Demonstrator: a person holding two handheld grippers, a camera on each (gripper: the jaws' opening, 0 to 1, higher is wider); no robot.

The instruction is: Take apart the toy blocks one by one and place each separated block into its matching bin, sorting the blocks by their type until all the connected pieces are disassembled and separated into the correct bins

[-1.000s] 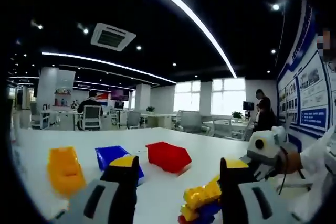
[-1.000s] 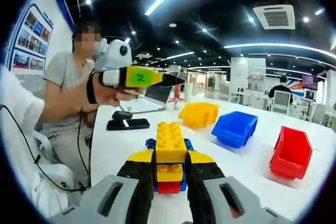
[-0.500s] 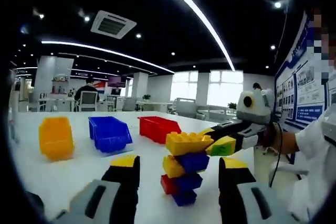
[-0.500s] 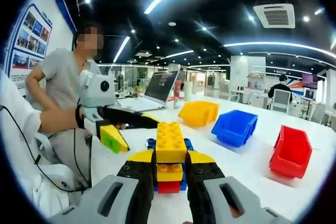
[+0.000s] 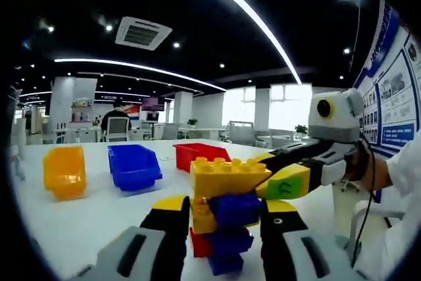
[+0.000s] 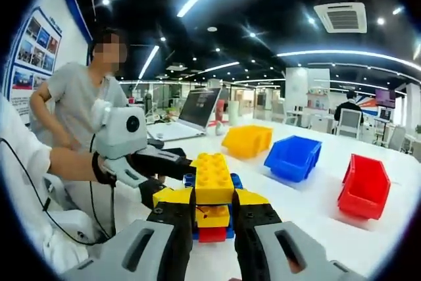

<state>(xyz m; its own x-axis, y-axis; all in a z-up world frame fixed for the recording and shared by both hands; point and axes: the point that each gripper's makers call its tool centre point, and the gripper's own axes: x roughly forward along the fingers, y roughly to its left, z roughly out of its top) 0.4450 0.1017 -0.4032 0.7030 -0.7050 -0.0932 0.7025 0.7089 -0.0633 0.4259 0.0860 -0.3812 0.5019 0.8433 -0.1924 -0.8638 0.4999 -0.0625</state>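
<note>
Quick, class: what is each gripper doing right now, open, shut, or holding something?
Left gripper: open, jaws on either side of the block stack, not yet closed on it.
Right gripper: shut on the block stack.

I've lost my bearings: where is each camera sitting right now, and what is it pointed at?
Left gripper view: rides the left gripper, facing the stacked yellow, blue and red toy blocks between its jaws; the right gripper and a hand enter from the right.
Right gripper view: rides the right gripper, shut on the stack; the left gripper and a forearm enter from the left.
Shared: the stack, yellow bin, blue bin, red bin.
</note>
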